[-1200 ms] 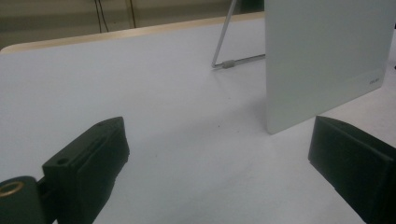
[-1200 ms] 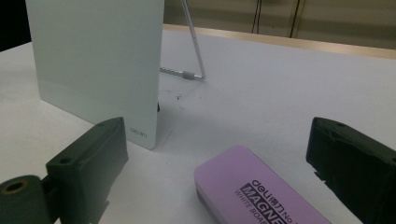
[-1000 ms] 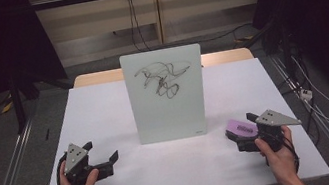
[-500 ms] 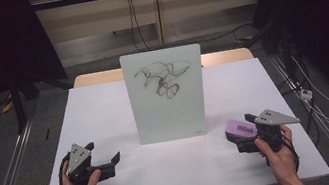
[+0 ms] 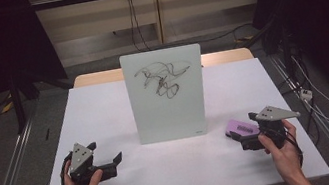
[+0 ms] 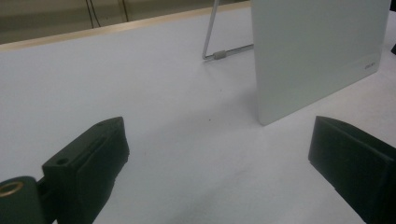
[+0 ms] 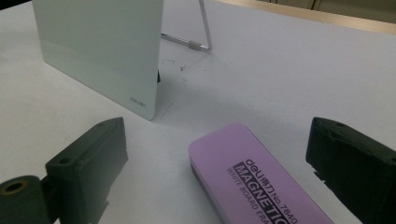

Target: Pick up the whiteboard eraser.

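right tool (image 7: 217, 140) spread wide around purple eraser (image 7: 254, 179), eraser's near end cut off, left tool (image 6: 219, 144) open, empty

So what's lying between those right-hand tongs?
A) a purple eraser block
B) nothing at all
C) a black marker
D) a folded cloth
A: the purple eraser, printed "MAGNETIC", lies on the white table between the open jaws of the right tongs, near the scribbled whiteboard.

Count on the table
One whiteboard (image 5: 166, 94), one purple eraser (image 5: 241, 128), two grippers: left (image 5: 113, 163), right (image 5: 237, 137).
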{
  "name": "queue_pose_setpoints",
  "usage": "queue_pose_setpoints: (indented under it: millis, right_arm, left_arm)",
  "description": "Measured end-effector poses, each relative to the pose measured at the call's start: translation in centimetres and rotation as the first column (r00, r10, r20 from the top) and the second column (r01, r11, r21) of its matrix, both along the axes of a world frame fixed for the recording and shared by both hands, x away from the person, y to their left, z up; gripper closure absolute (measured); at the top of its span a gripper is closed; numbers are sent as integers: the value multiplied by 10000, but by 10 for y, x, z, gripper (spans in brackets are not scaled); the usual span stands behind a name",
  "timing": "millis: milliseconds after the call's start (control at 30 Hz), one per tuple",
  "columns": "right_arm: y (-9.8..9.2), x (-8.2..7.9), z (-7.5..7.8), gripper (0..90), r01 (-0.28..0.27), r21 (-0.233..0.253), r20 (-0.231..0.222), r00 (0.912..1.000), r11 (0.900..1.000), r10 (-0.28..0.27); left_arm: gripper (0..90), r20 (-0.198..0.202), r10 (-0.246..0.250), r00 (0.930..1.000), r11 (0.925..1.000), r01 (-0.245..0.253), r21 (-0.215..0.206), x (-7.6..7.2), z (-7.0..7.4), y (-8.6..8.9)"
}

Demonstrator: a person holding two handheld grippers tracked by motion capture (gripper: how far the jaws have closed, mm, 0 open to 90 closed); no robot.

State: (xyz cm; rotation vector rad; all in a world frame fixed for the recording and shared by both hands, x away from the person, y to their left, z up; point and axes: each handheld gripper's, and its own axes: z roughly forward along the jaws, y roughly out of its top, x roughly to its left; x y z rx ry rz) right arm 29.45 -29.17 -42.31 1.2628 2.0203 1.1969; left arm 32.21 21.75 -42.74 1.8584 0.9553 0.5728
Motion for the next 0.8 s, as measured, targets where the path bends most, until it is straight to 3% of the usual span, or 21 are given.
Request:
queue_pose_setpoints:
  millis: [100,267,333,567,667,800]
  right_arm:
    - [-1,2,2,70,71,194,-152,9999,9998,-68]
    - [-6,6,9,79,116,577,-1,9999,9983,-116]
    - [-7,9,11,85,236,416,139,9996,9989,-242]
    - [-11,25,12,92,140,266,-104,9999,9995,-137]
    - [-12,29,15,89,-55,236,-159,9999,9997,58]
    - [-11,36,20,99,-835,101,-394,9957,9965,838]
  left_arm:
    - [47,10,23,10000,10000,-23,-31,0,-1,0]
    - [47,61,-30,10000,10000,30,-8,-1,0,1]
    - [47,120,23,9999,10000,-22,-49,-2,1,2]
    - [47,142,89,9999,10000,-88,-38,-1,1,2]
    - [47,148,28,9999,9999,-30,144,0,1,2]
    - [47,149,-53,9999,9998,50,169,1,0,1]
